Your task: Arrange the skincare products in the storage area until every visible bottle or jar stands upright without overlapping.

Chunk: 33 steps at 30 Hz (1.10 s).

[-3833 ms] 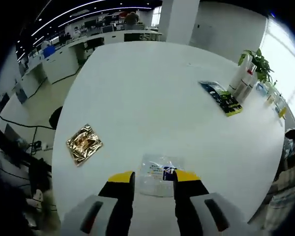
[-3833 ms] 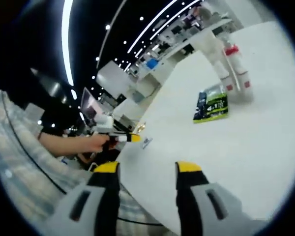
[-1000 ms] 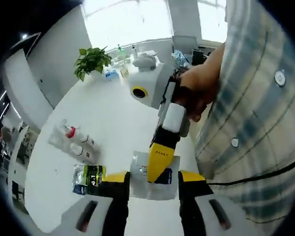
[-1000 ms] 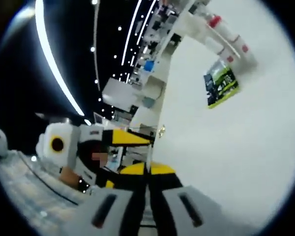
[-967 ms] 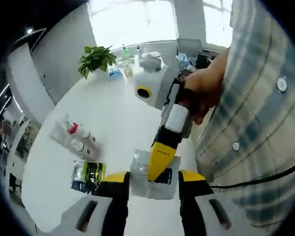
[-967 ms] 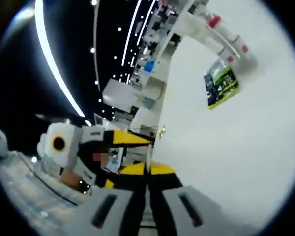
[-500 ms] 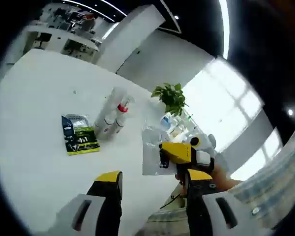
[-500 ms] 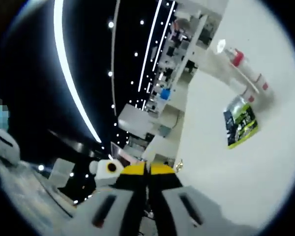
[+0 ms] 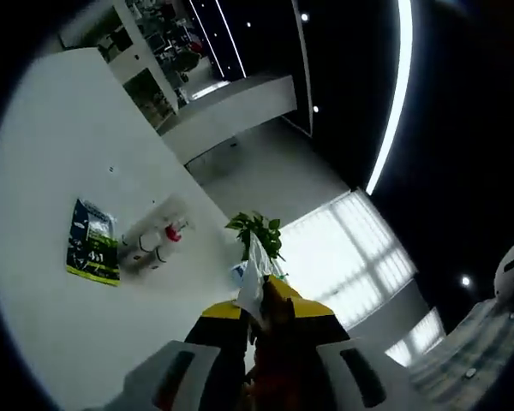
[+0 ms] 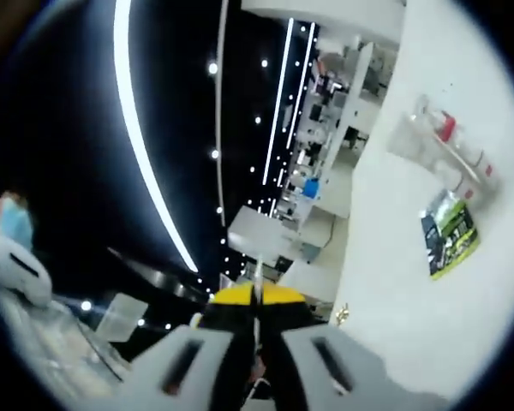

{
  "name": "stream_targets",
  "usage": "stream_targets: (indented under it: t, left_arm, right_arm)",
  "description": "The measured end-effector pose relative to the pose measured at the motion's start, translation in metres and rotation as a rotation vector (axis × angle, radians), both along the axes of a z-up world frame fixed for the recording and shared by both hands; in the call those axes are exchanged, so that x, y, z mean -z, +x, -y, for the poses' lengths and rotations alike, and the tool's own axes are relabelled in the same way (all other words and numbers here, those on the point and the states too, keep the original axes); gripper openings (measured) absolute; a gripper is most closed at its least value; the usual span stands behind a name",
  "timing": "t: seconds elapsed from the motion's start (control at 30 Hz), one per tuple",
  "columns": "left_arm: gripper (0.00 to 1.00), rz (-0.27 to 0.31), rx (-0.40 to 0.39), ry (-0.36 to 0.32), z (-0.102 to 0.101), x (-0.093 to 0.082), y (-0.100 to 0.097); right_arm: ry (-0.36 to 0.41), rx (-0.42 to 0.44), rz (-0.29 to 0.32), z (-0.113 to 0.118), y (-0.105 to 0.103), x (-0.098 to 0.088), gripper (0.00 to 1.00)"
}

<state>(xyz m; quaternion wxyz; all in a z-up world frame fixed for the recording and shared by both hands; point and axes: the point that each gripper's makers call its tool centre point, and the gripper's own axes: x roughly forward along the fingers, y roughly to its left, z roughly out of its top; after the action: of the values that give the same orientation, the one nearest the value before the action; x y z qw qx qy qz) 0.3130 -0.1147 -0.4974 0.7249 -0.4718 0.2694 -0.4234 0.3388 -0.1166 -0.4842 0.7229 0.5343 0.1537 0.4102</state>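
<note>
On the white round tabletop (image 9: 43, 171), at the left of the left gripper view, lies a flat green-and-black printed sachet (image 9: 92, 242), and just beside it a clear plastic pouch holding white bottles with a red cap (image 9: 151, 242), all on their sides rather than upright. Further right stands a small green potted plant (image 9: 255, 231) near the tabletop's far edge. At the bottom centre, the left tongs (image 9: 270, 312) are drawn nearly together, apparently pinching a thin clear plastic packet (image 9: 250, 287) whose edge sticks up between the yellow tips; it is held in the air, off the tabletop. That packet looks light, limp and slippery, so it is probably best gripped firmly across a sealed edge. The bottles seem light and rigid; a hold round the body would likely suit them. In the right gripper view the right tongs (image 10: 257, 300) are pressed together, a thin edge barely showing between the tips; the pouch (image 10: 441, 150) and sachet (image 10: 450, 235) lie at the right.
</note>
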Motion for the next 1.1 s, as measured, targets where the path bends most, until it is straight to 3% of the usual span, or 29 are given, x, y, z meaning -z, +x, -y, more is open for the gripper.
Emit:
stream_targets:
  t: [0.13,0.33,0.4,0.47,0.67,0.77,0.9,1.03,1.1]
  left_arm:
    - [0.04,-0.002,-0.012,-0.012,-0.004,0.000,0.000]
    - [0.01,-0.008,0.058,-0.028,-0.010,-0.004,-0.008]
    - [0.01,0.064,0.110,0.035,-0.015,-0.006,-0.013]
    - [0.01,0.078,0.168,0.073,-0.020,-0.006,-0.018]
    - [0.01,0.110,0.343,0.171,-0.031,-0.003,-0.034]
    - [0.01,0.125,0.451,0.234,-0.033,0.002,-0.046]
    - [0.01,0.091,0.567,0.227,-0.033,0.004,-0.061]
    - [0.01,0.076,0.611,0.272,-0.032,0.015,-0.064]
    - [0.01,0.072,0.584,0.268,-0.033,0.016,-0.058]
  right_arm:
    - [-0.008,0.001,-0.007,-0.002,-0.003,0.002,0.00]
    - [-0.019,-0.033,0.028,-0.007,-0.011,-0.001,0.03]
    - [-0.026,-0.051,0.041,-0.009,-0.013,-0.003,0.05]
    - [-0.055,-0.074,0.063,-0.010,-0.017,-0.003,0.06]
    - [-0.160,-0.214,0.119,-0.016,-0.032,0.000,0.07]
    - [-0.246,-0.341,0.154,-0.022,-0.048,0.006,0.07]
    - [-0.273,-0.503,0.176,-0.029,-0.069,0.007,0.04]
    - [-0.333,-0.568,0.195,-0.034,-0.077,0.014,0.01]
    - [-0.343,-0.537,0.196,-0.033,-0.071,0.016,0.00]
